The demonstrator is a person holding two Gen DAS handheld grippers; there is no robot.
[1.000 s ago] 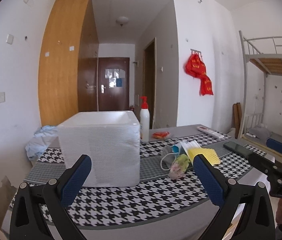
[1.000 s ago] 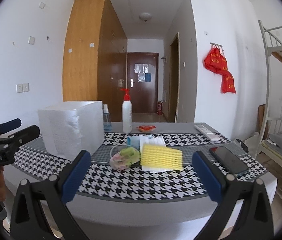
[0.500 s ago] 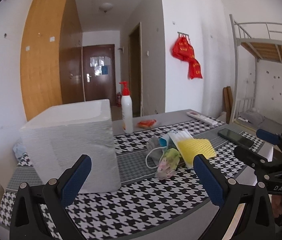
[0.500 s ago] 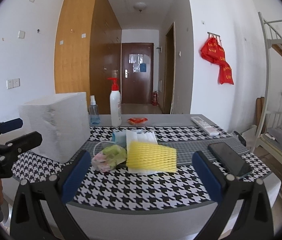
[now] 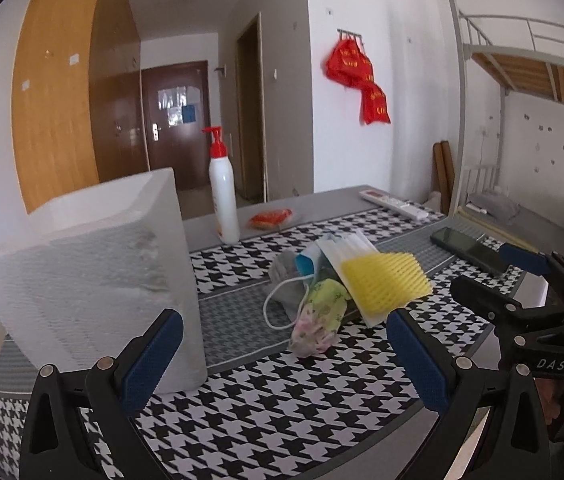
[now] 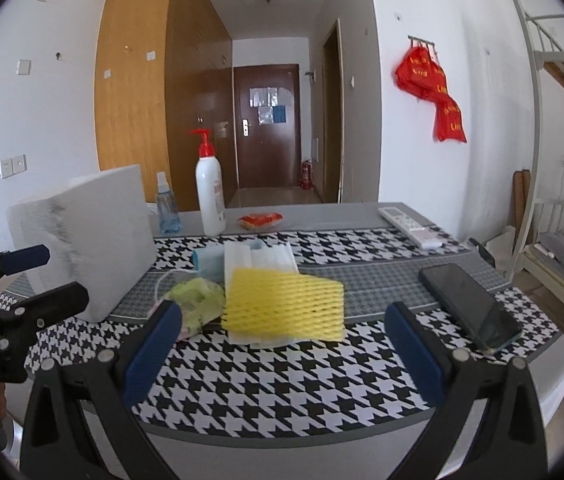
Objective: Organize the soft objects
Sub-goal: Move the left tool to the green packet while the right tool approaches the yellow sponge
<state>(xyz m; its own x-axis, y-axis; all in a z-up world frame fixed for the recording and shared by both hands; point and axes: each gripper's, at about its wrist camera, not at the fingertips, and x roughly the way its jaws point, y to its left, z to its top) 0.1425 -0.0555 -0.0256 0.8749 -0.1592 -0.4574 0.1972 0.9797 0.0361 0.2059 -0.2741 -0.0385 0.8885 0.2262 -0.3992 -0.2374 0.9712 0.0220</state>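
A pile of soft things lies mid-table: a yellow foam net [image 6: 282,300] on white face masks [image 6: 258,258], a green patterned mask [image 6: 196,308], a blue mask [image 6: 208,258] and a grey mask [image 5: 286,268]. The yellow net [image 5: 386,282] and green mask [image 5: 322,316] also show in the left wrist view. A white foam box [image 5: 94,276] stands at the left. My left gripper [image 5: 282,356] is open and empty, near the box. My right gripper [image 6: 278,352] is open and empty, just in front of the yellow net.
The table wears a houndstooth cloth [image 6: 282,384]. A black phone [image 6: 470,306] lies at the right, a remote [image 6: 410,226] behind it. A pump bottle [image 6: 210,196], a spray bottle [image 6: 167,212] and an orange packet [image 6: 260,220] stand at the back.
Both grippers have moved forward toward the pile, which now looks larger. The left view has swung right, so the box sits further left. Both stay open and empty.
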